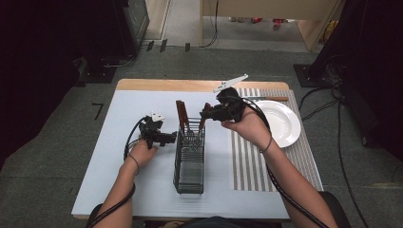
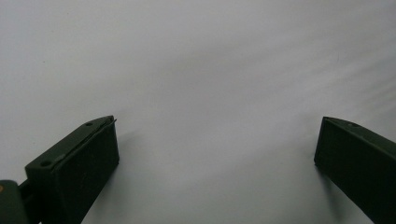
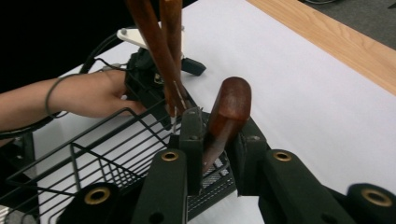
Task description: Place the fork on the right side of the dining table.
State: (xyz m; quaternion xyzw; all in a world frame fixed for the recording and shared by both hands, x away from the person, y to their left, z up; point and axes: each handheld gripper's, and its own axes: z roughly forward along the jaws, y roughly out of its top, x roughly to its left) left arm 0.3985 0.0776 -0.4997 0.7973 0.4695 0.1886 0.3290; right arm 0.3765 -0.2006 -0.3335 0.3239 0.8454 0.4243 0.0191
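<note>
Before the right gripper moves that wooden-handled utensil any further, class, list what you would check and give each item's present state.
1. Right gripper shut on the wooden handle: ok.
2. Handle seated squarely between the jaws: cannot tell; it sits tilted.
3. Utensil's lower end free of the wire basket: cannot tell.
4. Two other wooden handles close beside the grip: not ok.
5. Left gripper open beside the basket, not bracing it: not ok.
6. Plate bare: ok.
</note>
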